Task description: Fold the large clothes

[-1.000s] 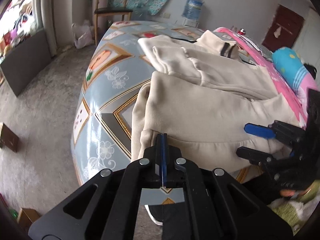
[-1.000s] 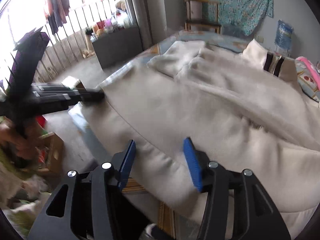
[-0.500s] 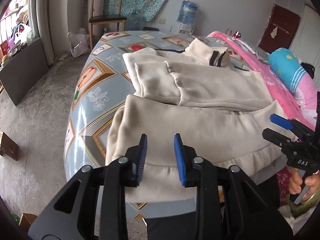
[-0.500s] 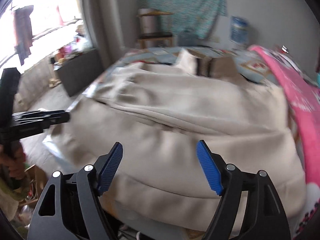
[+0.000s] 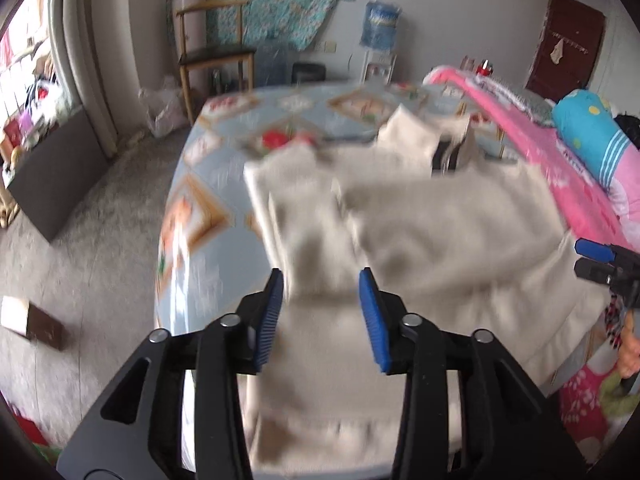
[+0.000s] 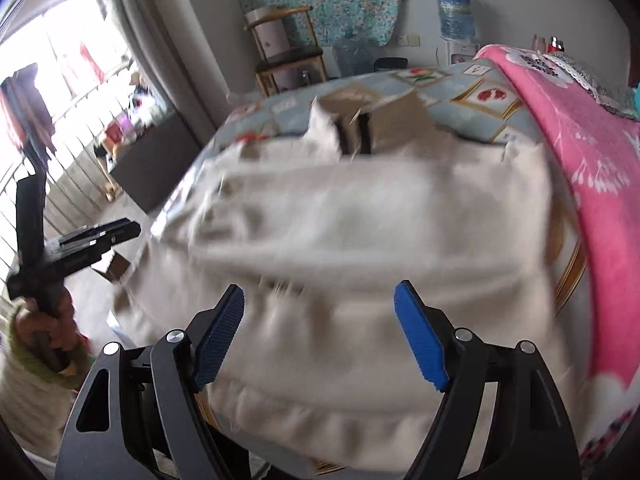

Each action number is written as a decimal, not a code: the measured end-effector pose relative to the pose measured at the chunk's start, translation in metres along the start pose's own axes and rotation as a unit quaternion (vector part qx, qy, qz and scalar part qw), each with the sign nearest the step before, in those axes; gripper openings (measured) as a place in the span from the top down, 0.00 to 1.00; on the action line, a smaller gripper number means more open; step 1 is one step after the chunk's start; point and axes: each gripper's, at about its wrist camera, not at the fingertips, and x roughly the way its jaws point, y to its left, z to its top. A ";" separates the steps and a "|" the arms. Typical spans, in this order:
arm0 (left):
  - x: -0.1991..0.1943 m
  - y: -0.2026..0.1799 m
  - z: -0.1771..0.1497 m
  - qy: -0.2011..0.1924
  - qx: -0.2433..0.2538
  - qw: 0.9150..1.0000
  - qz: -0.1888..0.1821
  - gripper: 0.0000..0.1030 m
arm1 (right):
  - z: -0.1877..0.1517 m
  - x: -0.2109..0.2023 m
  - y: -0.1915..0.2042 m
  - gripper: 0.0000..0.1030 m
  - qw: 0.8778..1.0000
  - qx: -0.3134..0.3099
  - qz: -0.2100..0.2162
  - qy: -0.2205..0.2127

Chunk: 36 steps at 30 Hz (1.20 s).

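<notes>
A large cream sweatshirt (image 5: pixel 440 232) lies partly folded on a bed with a blue patterned cover (image 5: pixel 208 200); its collar with dark stripes points to the far end. It also fills the right wrist view (image 6: pixel 360 220). My left gripper (image 5: pixel 322 312) is open and empty, just above the garment's near hem. My right gripper (image 6: pixel 320 332) is open wide and empty, above the hem on the other side. Each gripper shows in the other's view, the right one (image 5: pixel 600 260) at the right edge and the left one (image 6: pixel 80 248) at the left edge. Both views are blurred.
A pink blanket (image 5: pixel 560 168) and a blue pillow (image 5: pixel 592 132) lie along the bed's right side. A wooden chair (image 5: pixel 212 52) and a water dispenser (image 5: pixel 378 40) stand by the far wall. A dark cabinet (image 5: pixel 56 176) and a small box (image 5: pixel 32 320) stand on the floor at left.
My left gripper has let go of the sweatshirt's hem, opened and risen. My right gripper has opened wider and swung toward the middle of the hem. The garment now lies flatter.
</notes>
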 end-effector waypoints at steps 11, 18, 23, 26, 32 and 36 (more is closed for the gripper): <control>0.081 -0.049 0.128 0.003 0.057 0.998 -0.026 0.42 | 0.162 0.078 -0.062 0.22 0.998 0.029 -0.035 0.052; 0.191 -0.065 0.194 0.078 0.008 0.995 -0.053 0.42 | 0.226 0.168 -0.102 0.22 0.990 0.075 -0.064 0.101; 0.240 -0.082 0.204 0.118 -0.003 0.990 -0.071 0.43 | 0.232 0.214 -0.126 0.25 0.983 0.110 -0.046 0.138; 0.256 -0.091 0.203 0.128 -0.005 0.990 -0.066 0.49 | 0.232 0.225 -0.131 0.38 0.982 0.118 -0.029 0.146; 0.257 -0.107 0.205 0.109 0.017 0.992 -0.068 0.89 | 0.223 0.215 -0.118 0.86 0.988 0.084 -0.008 0.132; 0.226 -0.122 0.200 0.066 0.072 0.992 -0.076 0.93 | 0.212 0.186 -0.094 0.90 0.995 0.019 -0.033 0.096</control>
